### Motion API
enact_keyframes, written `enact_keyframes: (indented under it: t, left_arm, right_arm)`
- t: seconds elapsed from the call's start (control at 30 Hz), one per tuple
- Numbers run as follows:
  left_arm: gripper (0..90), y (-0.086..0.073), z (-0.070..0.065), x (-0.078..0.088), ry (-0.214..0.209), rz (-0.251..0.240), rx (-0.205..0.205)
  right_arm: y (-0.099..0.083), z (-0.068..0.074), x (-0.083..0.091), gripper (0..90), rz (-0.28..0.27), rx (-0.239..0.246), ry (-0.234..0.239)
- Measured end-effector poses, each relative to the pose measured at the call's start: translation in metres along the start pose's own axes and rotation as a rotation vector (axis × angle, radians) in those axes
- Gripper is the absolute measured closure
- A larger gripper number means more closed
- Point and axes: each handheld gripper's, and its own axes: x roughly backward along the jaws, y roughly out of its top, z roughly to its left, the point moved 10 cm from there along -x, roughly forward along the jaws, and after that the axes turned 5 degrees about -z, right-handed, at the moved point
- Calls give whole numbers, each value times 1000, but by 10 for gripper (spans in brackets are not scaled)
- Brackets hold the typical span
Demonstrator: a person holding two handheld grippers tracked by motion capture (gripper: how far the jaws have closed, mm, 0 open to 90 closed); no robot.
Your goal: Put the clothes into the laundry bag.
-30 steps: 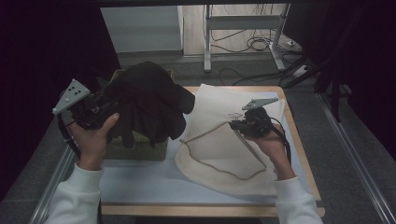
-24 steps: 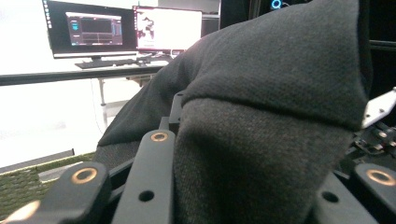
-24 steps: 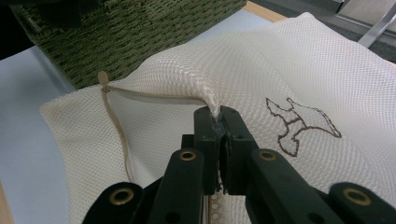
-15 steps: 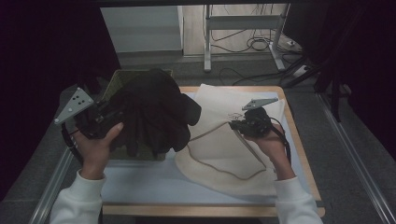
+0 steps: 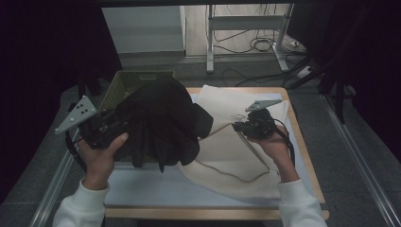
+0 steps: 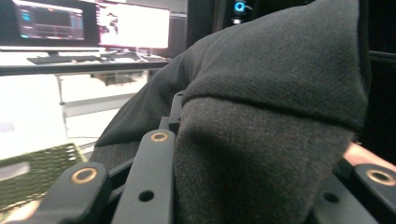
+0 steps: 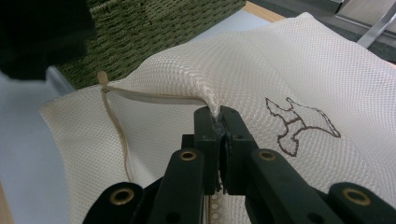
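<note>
Two hand-held grippers work over the table in the high view. At the left, the left gripper [image 5: 124,126] holds a dark grey, bunched fabric garment [image 5: 163,124] lifted above the table; the cloth hangs in folds over the near right corner of an olive-green woven basket [image 5: 124,83] at the far left. At the right, the right gripper [image 5: 236,126] rests on a cream-white mesh laundry bag [image 5: 227,151], which lies flat on the pale blue table surface [image 5: 146,189] just right of the garment. A beige cord [image 5: 239,177] loops along the near part of the bag.

Left gripper view: the garment [image 6: 261,116] fills the space between the two black jaws and drapes over them; the jaws stand partly apart, clamped on the thick cloth. A corner of the basket [image 6: 37,170] shows low at the left.

Right gripper view: the jaws of the right gripper [image 7: 218,122] are closed together, pinching a small raised fold of the mesh bag [image 7: 187,79] near its zip edge. A brown outline print [image 7: 299,123] lies on the bag to the right of the jaws. The cord [image 7: 116,126] runs down at the left, and the basket [image 7: 154,28] stands beyond the bag.
</note>
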Motion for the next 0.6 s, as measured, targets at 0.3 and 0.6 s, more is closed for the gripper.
enact_keyframes:
  t: [0.3, 0.6]
  left_arm:
    - [721, -6, -15, 1, -28, 12, -28]
    - [720, -14, -30, 0, -83, 24, -8]
  right_arm:
    - [0, 0, 0, 868, -1, -2, -1]
    - [0, 0, 0, 868, -2, 1, -2]
